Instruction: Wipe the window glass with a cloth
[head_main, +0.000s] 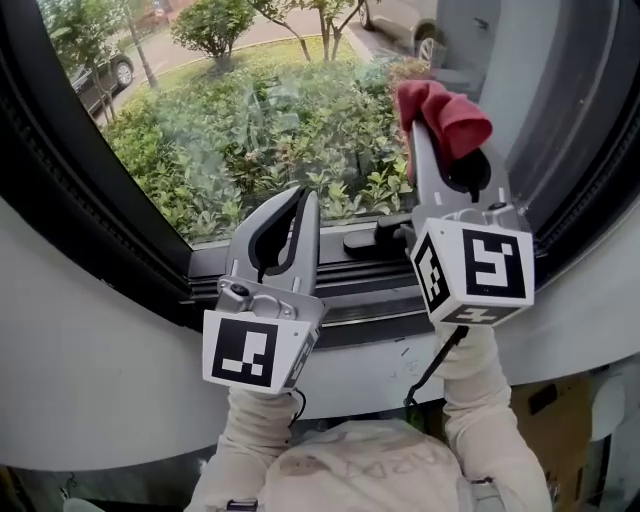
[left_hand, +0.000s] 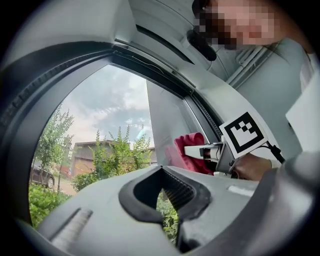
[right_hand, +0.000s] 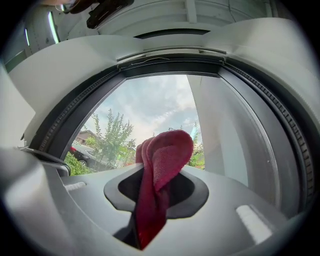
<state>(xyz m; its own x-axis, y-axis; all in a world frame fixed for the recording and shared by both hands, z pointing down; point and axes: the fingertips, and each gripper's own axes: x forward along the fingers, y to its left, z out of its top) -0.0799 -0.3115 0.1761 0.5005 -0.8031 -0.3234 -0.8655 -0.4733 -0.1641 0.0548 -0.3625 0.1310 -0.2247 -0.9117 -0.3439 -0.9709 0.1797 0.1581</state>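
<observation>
Head view: My left tool (head_main: 305, 195) points up at the glass (head_main: 250, 130) from the lower centre of the frame. Its jaws are brought together at the tips and grip nothing. My right tool (head_main: 428, 118), right of centre and higher, is clamped on a red cloth (head_main: 452, 115) that bunches over its tips in the upper right, in front of the pane. I cannot tell whether the cloth touches the glass. A dark handle (head_main: 375, 238) lies on the sill between the two tools. Green shrubs (head_main: 300, 150) fill the pane. The dark frame (head_main: 80, 190) curves down the left side.

Left gripper view: The left tool (left_hand: 161, 170) fills the bottom of the frame, tips meeting, with only leaves showing through the slot between its dark pads (left_hand: 177, 192). Nothing sits there. At centre right the right tool (left_hand: 200, 150) juts in sideways with the cloth (left_hand: 187, 145) at its end, close to the glass (left_hand: 100, 120), and its marker cube (left_hand: 243, 132) sits behind it.

Right gripper view: The right tool (right_hand: 160, 175) is closed tight on the cloth (right_hand: 162, 165), which rises from between the jaws at lower centre and folds over above them. Behind it, the glass (right_hand: 145, 107) shows sky, trees and a parked car (right_hand: 82, 152) at left. The frame (right_hand: 65, 115) arches across the top.
</observation>
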